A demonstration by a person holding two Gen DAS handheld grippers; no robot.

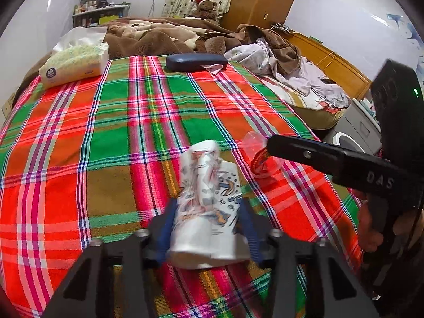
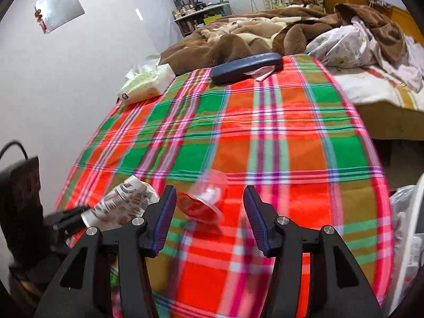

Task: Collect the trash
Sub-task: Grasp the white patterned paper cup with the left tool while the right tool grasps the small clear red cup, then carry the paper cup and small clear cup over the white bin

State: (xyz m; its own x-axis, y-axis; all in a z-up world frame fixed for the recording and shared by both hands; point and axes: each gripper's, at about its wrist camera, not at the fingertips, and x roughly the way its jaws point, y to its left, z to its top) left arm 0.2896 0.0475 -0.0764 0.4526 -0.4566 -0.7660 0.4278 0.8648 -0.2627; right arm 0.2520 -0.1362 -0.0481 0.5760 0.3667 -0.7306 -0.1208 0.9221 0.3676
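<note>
We log the left gripper [image 1: 209, 225] clamped on one crumpled paper cup [image 1: 208, 204] with a printed pattern; both blue pads press its sides, its base toward the camera, its crushed mouth pointing away over the plaid cloth [image 1: 106, 137].

The right gripper [image 2: 209, 198] stands with its jaws apart and nothing between the pads. One clear plastic cup [image 2: 206, 198] with a red lid lies on its side on the cloth just beyond the fingertips, in line with the gap, not touched.

From the left wrist view the plastic cup [image 1: 261, 156] lies just right of the paper cup, one right finger [image 1: 304, 153] reaching over it.

Count: two cups of trash, one tissue pack [image 1: 75, 63], one dark blue case [image 1: 196, 62], one teddy bear [image 1: 205, 8].
</note>
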